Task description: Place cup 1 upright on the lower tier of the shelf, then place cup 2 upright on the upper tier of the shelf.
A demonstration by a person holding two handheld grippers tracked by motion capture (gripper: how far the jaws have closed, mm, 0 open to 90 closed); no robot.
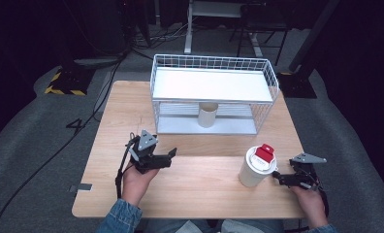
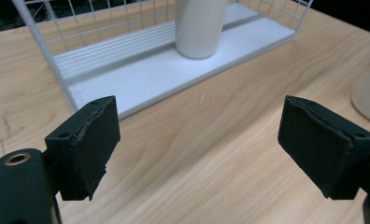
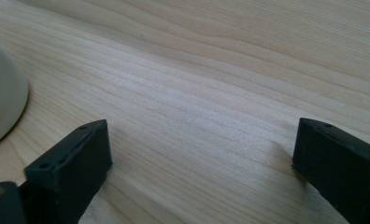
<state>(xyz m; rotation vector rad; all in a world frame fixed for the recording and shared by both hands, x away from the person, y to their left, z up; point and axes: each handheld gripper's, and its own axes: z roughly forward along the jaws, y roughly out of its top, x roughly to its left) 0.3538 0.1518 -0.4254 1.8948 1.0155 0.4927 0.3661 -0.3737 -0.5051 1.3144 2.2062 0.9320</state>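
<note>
Cup (image 1: 256,167) upright on worktop (image 1: 195,189), just left of right tongs (image 1: 279,178) — far from left tongs (image 1: 172,154). Both spread wide, empty.

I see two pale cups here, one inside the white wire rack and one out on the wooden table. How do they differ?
The cream cup with the white lid and red tab stands on the open wooden table, near the right gripper; the plain cream cup stands on the lower shelf of the white wire rack. The first is lidded, while the second shows an open top. The lidded one looks wider. Both stand upright, untouched.
</note>
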